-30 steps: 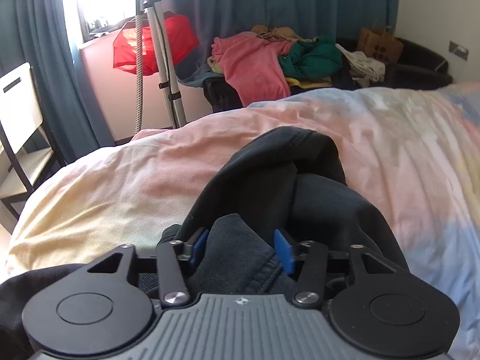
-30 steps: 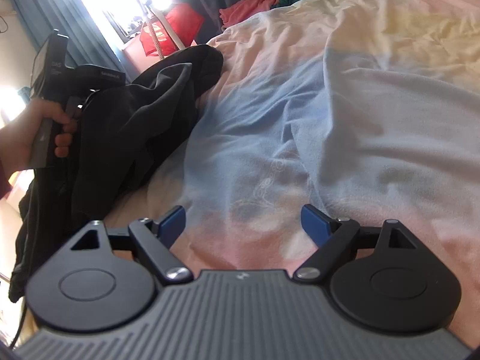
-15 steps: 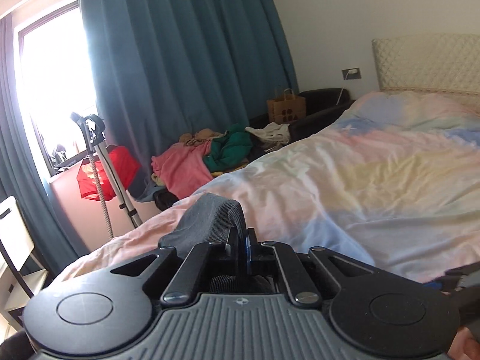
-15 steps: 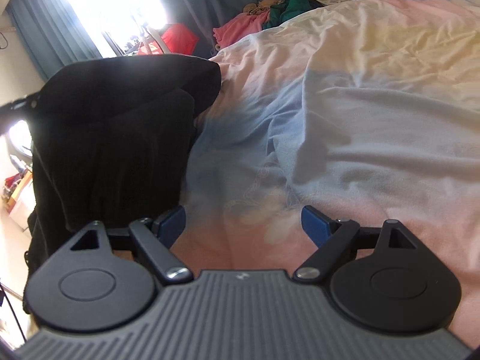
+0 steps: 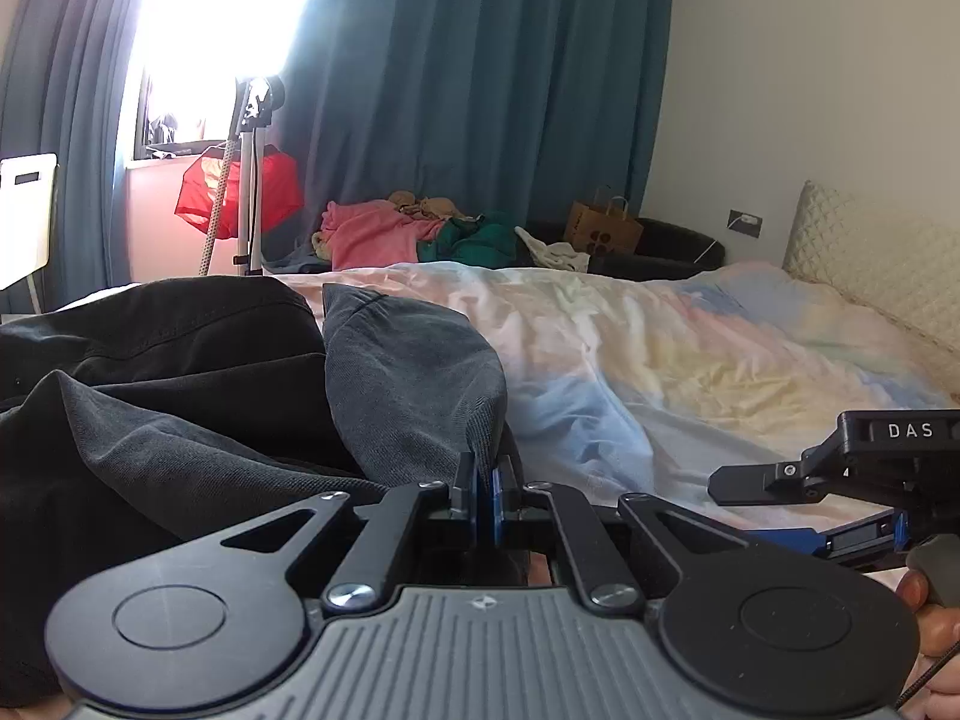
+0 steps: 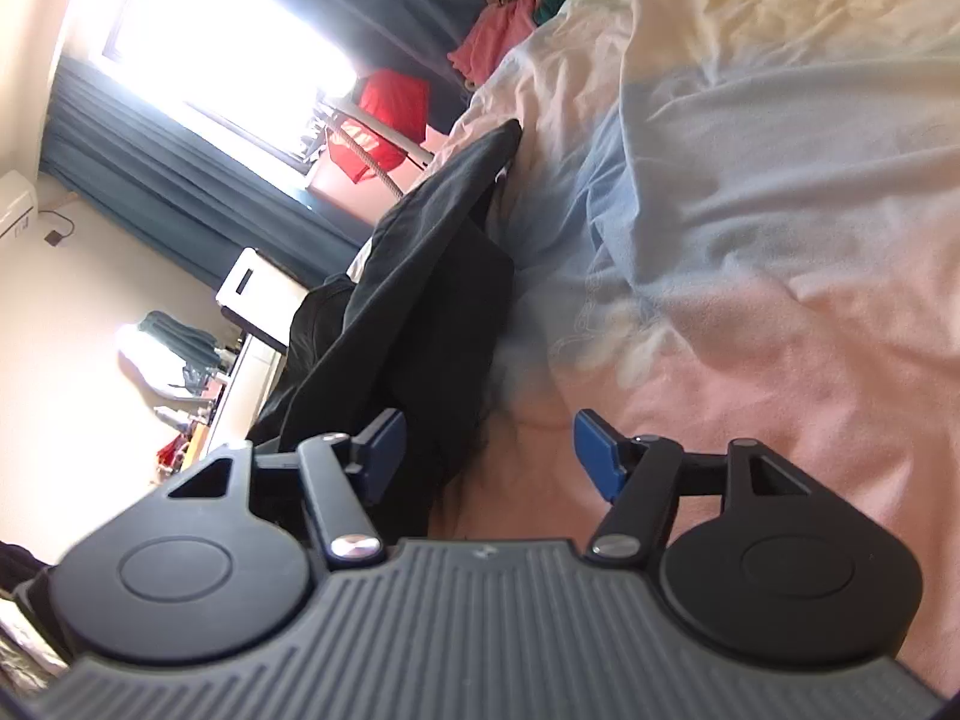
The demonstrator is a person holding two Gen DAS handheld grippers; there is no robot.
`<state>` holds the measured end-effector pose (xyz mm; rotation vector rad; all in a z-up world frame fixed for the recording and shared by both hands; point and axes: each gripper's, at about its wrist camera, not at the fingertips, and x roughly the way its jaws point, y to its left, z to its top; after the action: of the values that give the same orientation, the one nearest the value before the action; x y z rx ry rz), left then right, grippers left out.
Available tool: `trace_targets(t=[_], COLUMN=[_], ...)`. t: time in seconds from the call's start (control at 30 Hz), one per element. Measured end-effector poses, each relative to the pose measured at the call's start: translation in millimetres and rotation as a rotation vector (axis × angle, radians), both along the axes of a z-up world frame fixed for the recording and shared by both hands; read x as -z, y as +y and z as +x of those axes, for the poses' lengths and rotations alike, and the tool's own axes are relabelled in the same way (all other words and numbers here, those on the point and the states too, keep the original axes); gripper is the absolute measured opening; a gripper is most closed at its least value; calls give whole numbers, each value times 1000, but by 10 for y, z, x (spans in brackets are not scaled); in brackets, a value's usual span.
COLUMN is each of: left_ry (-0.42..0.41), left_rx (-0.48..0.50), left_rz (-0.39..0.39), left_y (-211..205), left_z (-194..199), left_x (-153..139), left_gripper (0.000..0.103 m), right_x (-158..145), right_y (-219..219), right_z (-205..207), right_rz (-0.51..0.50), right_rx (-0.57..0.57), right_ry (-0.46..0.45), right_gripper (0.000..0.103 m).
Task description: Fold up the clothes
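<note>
Black cloth, a dark garment (image 5: 180, 396), lies bunched on the near left part of the bed (image 5: 690, 360), over a quilt of pink, yellow and pale blue patches. My left gripper (image 5: 483, 495) is clenched on a grey fold of that garment; the blue pads meet with the cloth edge pinched between them, and the fold rises from them like a small tent. To the right, low over the quilt, my right gripper (image 5: 780, 480) shows from the side, with part of my hand (image 5: 936, 618) behind it.

From the right wrist view, tilted hard, my right gripper (image 6: 489, 450) has its jaws closing. The garment's (image 6: 420, 324) near edge lies between them, against the left pad (image 6: 384, 438), but the right pad is apart from it over pink quilt, so nothing is gripped.

Beyond the bed are teal curtains (image 5: 480, 90), a bright window (image 5: 222, 30), and a heap of pink and green clothes (image 5: 414, 231).
</note>
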<state>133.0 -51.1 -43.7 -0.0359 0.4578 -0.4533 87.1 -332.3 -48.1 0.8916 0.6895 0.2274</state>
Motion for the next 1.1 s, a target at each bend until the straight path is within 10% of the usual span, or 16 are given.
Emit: trace_targets(t=[0.53, 0.63, 0.7, 1.1], left_ry=[116, 131, 111, 68], left_rx=[9, 39, 85, 211], left_rz=[-228, -255, -260, -178], left_y=[664, 691, 655, 537], left_z=[505, 619, 657, 668], left_x=[400, 512, 581, 620], left_gripper=[7, 7, 7, 8], right_x=[185, 366, 426, -487], right_y=[266, 298, 360, -311], right_z=[3290, 3669, 3783, 2554], right_rz=[-71, -60, -57, -150], right_rx=[15, -19, -61, 147], right_ry=[40, 47, 9, -259], right_gripper=[55, 38, 9, 7])
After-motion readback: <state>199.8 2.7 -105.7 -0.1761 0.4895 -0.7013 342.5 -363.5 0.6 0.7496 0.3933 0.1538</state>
